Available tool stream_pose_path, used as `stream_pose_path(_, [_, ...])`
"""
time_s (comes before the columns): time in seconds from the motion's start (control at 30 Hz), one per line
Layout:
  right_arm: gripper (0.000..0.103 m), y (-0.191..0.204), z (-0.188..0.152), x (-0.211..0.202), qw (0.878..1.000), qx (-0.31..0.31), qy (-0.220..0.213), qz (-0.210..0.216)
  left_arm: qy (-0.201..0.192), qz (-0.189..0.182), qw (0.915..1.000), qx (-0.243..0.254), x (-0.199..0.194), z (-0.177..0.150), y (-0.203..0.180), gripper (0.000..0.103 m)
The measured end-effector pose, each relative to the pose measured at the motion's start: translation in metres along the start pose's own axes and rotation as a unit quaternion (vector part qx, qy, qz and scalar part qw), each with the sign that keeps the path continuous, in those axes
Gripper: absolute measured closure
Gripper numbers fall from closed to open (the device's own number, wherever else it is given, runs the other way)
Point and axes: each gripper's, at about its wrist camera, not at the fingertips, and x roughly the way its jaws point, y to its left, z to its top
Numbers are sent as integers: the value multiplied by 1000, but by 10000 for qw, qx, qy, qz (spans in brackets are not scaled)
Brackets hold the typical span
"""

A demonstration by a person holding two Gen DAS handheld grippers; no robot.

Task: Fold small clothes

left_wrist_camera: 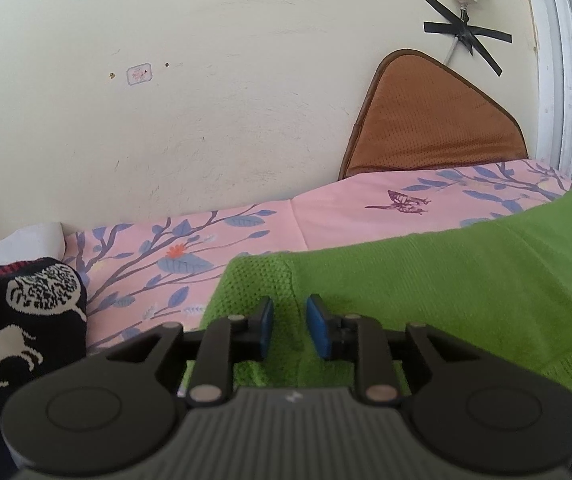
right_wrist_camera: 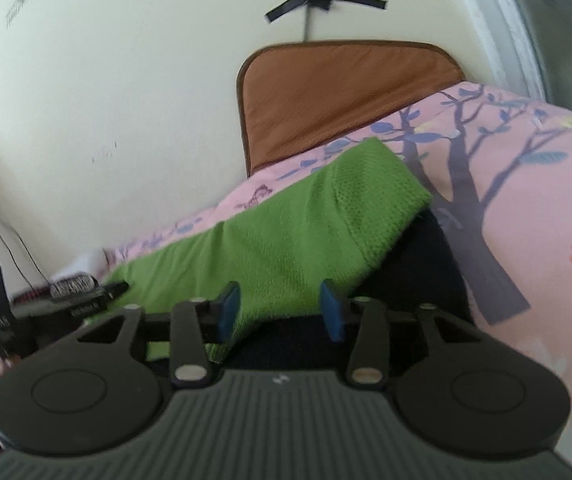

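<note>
Pink floral bedsheet (left_wrist_camera: 325, 216) is the work area here, with a cream wall behind it. Nearest in, the left hand-held gripper (left_wrist_camera: 289, 326) has its blue pads set narrow with a raised ridge of the green knit garment (left_wrist_camera: 425, 280) between them; looks like they aren't pinching it, a bit of gap shows on each side. The right hand-held gripper (right_wrist_camera: 282, 308) stands much wider over the other end of the same garment, nothing gripped, with something dark under the cloth there that I can't make out. The green piece lies stretched across the near edge of the bed. Off toward the bed's left corner sits a dark patterned knit (left_wrist_camera: 18, 328). Further back a brown cushion (left_wrist_camera: 433, 120) leans on the wall.

What could go wrong, I'd guess: loose knit snags on a pad as it backs off, dragging the fold open. That bump underneath could also leave it lopsided.
</note>
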Motion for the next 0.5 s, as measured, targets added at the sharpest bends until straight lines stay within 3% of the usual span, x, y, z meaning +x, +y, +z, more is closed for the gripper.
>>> stream_pose_path(0.23, [42, -2, 0, -7, 9996, 125, -207, -140, -17, -41, 10000, -55, -2, -1, 1, 79])
stream_pose_path(0.4, [40, 7, -1, -3, 9986, -202, -103, -480, -31, -98, 9999, -97, -3, -2, 3, 78])
stream_pose_path(0.5, [37, 13, -3, 1, 9967, -463, -29, -662, -45, -190, 9997, -121, -4, -3, 4, 70])
